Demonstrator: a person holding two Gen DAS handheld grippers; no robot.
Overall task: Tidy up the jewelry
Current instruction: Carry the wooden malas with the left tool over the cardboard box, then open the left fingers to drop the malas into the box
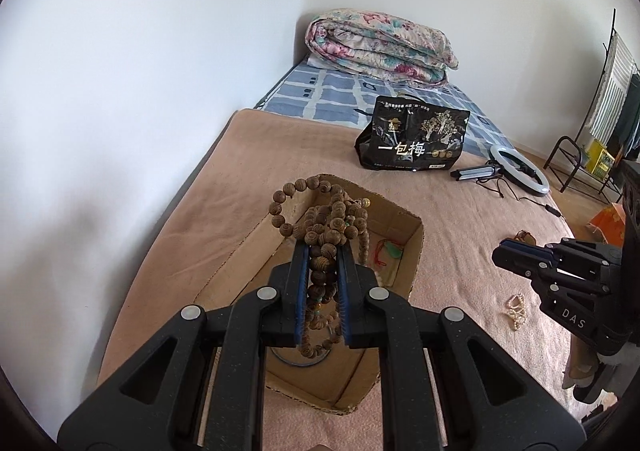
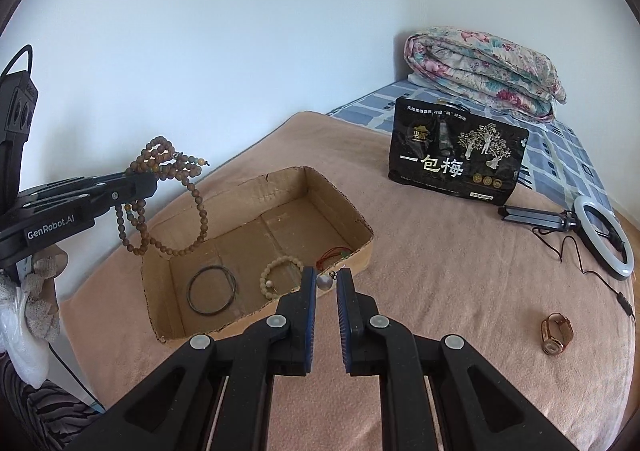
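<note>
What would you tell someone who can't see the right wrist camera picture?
The right gripper pinches a small silver ball charm between its fingers beside a shallow cardboard box on a bed. Inside the box lie a dark bangle, a pale bead bracelet and a red cord. At left, the left gripper holds brown wooden beads above the box.
</note>
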